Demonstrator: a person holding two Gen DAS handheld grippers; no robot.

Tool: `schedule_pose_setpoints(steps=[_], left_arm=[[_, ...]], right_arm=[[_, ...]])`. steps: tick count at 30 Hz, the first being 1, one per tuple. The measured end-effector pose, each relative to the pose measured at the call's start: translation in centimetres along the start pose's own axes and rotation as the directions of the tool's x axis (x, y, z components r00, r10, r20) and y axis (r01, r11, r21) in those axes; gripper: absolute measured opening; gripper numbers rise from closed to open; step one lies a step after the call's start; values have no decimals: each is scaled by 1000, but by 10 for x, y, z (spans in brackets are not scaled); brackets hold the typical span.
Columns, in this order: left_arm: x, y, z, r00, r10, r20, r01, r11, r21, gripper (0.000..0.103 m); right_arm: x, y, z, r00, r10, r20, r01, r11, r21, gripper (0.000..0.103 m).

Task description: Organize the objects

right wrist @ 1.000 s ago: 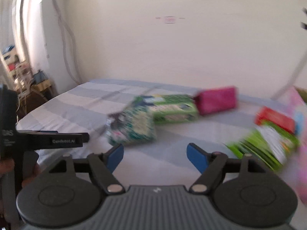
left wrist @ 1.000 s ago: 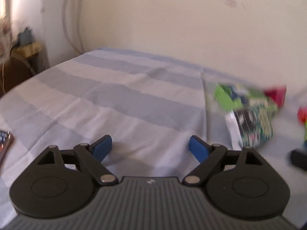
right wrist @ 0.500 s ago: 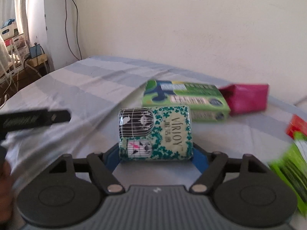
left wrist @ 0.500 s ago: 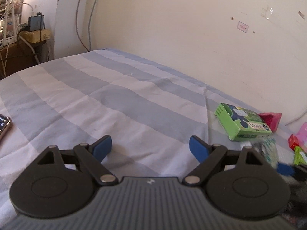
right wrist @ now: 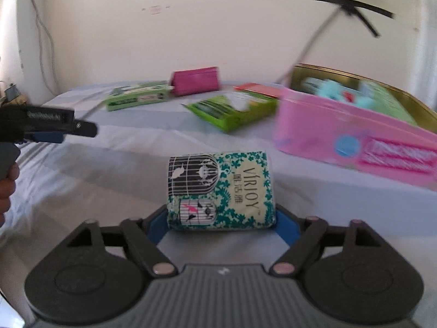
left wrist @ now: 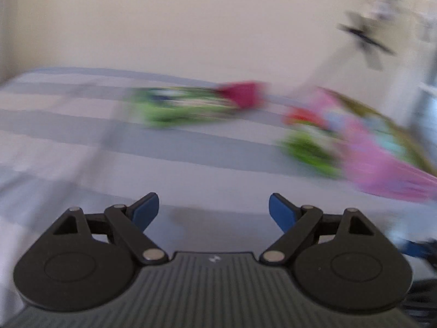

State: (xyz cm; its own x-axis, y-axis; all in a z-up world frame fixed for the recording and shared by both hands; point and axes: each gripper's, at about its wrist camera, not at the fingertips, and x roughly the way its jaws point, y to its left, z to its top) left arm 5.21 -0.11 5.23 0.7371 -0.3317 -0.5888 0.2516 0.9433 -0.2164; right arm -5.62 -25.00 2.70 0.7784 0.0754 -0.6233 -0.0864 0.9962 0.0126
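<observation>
Setting: striped blue-and-white bedsheet (right wrist: 114, 180) on a bed against a cream wall (right wrist: 218, 27).
Right gripper (right wrist: 221, 225): jaws are opening; blue pads sit at both sides of a tissue pack (right wrist: 221, 190), and whether they press on it I cannot tell.
Tissue pack: green-and-white print with birdcages, upright between the right pads, low over the sheet.
Left gripper (left wrist: 213, 210): blue pads spread wide with only sheet between them; view badly blurred.
Left gripper from the right view: (right wrist: 49, 127) at the left edge, held by a hand (right wrist: 8, 184).
Pink box (right wrist: 352, 147): open, right of the tissue pack, blurred things inside.
Green packet (right wrist: 232, 110): lies beyond the pack, near the pink box.
Red carton (right wrist: 258, 88): just behind the green packet.
Green box (right wrist: 136, 98): farther back, left.
Magenta pouch (right wrist: 195, 80): touching the green box's right end, near the wall.
</observation>
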Motion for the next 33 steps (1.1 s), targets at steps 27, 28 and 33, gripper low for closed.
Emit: schedule_pose_setpoints(steps=[27,28,33], left_arm=[[32,-167,24,945,-282,-165,309,936,170,58],[29,-173,28,945,-292,-146,317,928,194,58],[23,-212,41,945,-322,-60,324,895,305,59]], right_arm=[[-17,-62,14,964,66,258,-83,995,56,47],[-21,-66,16,957,44,287,-63,996,60,47],[-39,-88,24,919,-31,393,-10,995,101,48]])
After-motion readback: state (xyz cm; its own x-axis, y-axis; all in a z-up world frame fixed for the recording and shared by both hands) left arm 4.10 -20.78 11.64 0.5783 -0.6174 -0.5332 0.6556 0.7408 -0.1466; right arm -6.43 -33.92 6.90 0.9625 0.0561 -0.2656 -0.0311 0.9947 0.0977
